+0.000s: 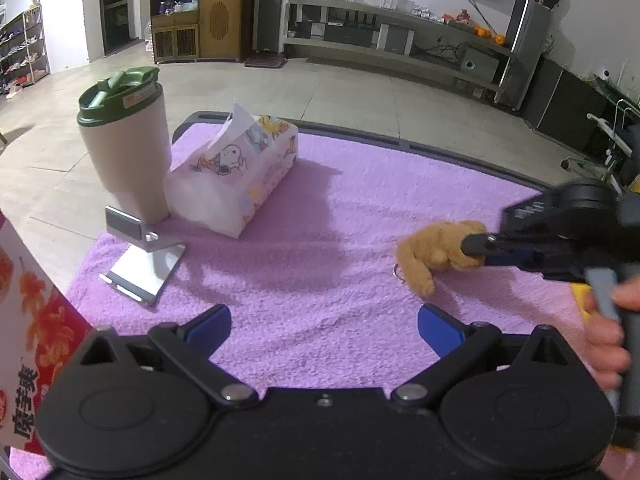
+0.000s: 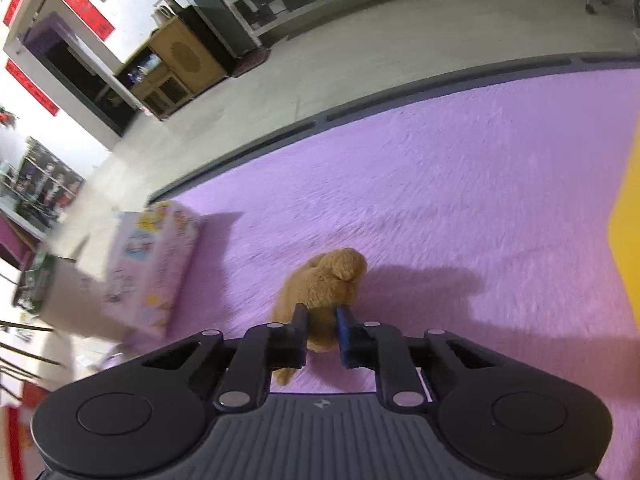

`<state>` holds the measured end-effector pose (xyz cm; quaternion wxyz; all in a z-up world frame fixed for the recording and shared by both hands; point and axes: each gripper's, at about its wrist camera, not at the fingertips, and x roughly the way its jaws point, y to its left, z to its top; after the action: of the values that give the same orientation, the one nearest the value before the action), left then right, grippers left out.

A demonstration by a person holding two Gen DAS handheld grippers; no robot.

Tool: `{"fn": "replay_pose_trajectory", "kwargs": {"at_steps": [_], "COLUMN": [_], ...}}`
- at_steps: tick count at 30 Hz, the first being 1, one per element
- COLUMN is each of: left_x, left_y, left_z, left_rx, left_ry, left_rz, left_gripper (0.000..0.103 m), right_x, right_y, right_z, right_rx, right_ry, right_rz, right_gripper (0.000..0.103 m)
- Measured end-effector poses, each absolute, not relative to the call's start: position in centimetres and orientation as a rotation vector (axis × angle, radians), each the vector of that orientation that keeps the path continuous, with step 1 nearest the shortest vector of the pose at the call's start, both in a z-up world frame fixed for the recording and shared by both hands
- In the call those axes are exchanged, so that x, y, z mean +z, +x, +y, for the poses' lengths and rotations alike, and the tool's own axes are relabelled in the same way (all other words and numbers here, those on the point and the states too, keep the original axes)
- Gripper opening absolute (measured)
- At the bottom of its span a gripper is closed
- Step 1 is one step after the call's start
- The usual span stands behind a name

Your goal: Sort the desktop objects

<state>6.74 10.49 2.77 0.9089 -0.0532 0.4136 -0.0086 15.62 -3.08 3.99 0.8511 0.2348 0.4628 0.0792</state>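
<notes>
A small brown plush toy (image 2: 320, 284) lies on the purple fleece cover (image 2: 440, 200), and my right gripper (image 2: 322, 322) is shut on its near end. The left wrist view shows the same toy (image 1: 432, 254) at the right, with the right gripper (image 1: 478, 250) clamped on it from the right. My left gripper (image 1: 324, 326) hovers wide open over bare fleece with nothing between its blue pads. At the far left stand a cream tumbler with a green lid (image 1: 126, 148), a cartoon-printed tissue pack (image 1: 236, 176) and a silver phone stand (image 1: 142, 256).
A red and white printed box (image 1: 28, 320) fills the left wrist view's lower left. A yellow object (image 2: 628, 220) cuts into the right edge of the right wrist view. The table's dark rim (image 1: 360, 130) runs along the far side, with floor and shelving beyond.
</notes>
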Motion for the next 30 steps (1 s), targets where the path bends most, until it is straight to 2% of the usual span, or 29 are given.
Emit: {"fn": "replay_pose_trajectory", "kwargs": {"at_steps": [3,7,10,11,12,16,20,24,27,30], "left_x": [3.4,4.2,4.1,3.9,3.7,3.7,3.5,2.7,1.8,0.9], "left_y": [6.3,5.6,5.4,5.4,5.4,5.4,5.4,5.3,5.0,5.0], "left_z": [11.1,11.9,12.0,11.9,11.8,11.4,9.9,7.7,5.7,4.0], "left_rx": [-0.027,-0.069,-0.093,-0.095,-0.099,-0.128,-0.165,-0.191,-0.224,-0.252], "left_ry": [-0.134,-0.164,-0.169,-0.164,-0.158,-0.156,-0.142,-0.089,-0.032,0.0], "left_rz": [0.839,0.817,0.824,0.83,0.836,0.844,0.854,0.88,0.902,0.931], "left_gripper": [0.1,0.101,0.101,0.101,0.101,0.101,0.101,0.101,0.101,0.101], "right_x": [5.0,4.6,4.2,4.5,5.0,9.0,12.0,10.9,8.5,6.1], "right_y": [13.2,10.3,9.6,9.3,8.9,5.4,-0.1,-2.7,-2.3,-2.2], "right_z": [-3.6,-3.6,-3.0,-3.1,-3.5,-5.1,-7.0,-8.6,-9.9,-11.0], "right_rx": [0.253,0.357,0.319,0.285,0.261,0.217,0.143,0.007,-0.038,-0.041], "right_ry": [0.573,0.575,0.441,0.413,0.408,0.39,0.373,0.289,0.287,0.27], "right_rz": [1.027,1.186,1.234,1.221,1.197,1.036,0.838,0.71,0.696,0.667], "right_gripper": [0.014,0.014,0.03,0.043,0.047,0.052,0.066,0.073,0.08,0.08]}}
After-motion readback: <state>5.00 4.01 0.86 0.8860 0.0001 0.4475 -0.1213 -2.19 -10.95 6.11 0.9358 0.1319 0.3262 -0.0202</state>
